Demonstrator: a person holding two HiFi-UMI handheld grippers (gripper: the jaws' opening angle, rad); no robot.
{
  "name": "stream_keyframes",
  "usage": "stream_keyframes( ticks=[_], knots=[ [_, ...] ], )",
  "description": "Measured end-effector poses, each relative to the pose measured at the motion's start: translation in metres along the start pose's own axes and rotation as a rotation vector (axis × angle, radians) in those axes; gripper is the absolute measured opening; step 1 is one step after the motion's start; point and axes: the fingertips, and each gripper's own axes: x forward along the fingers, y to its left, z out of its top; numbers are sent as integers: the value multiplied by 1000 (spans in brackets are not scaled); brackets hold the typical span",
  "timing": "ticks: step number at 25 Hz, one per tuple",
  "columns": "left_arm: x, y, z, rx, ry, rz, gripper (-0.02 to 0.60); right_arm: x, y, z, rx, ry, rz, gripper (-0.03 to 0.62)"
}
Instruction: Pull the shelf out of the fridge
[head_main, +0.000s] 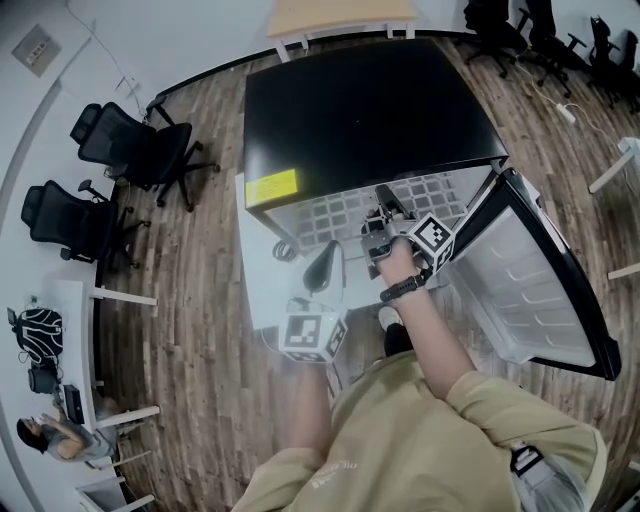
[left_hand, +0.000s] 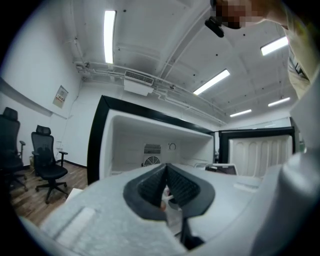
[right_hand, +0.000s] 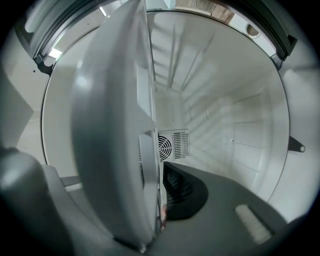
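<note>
Clamping down on the shelf's (head_main: 335, 215) front edge, the right gripper (head_main: 381, 205) has a firm hold. The white shelf sticks partway out of the black fridge (head_main: 360, 110), whose door (head_main: 530, 280) is swung wide open. The left gripper (head_main: 323, 262) hangs near the shelf's front, jaws pressed together on nothing.

Left gripper (left_hand: 167, 186) cam here, and I'm staring level into the open fridge (left_hand: 96, 145): black frame, white liner, and a round fan vent (left_hand: 150, 161) low on the back wall. Its door (left_hand: 257, 150) is swung open at the right edge. My dark ribbed pads meet at the tips. Two black office chairs (left_hand: 46, 160) sit on the wood floor to the fridge's left.
</note>
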Motion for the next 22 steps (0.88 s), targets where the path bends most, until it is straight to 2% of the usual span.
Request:
stream_keyframes(
  ticks=[9,22],
  knots=[
    [-27,-17,5,-14,-23,-24,2,-40,3,-15,14,36,4,83],
    [-67,-30,27,-19,-40,-38,2,-85,26,-26,7,29,0,84]
  ],
)
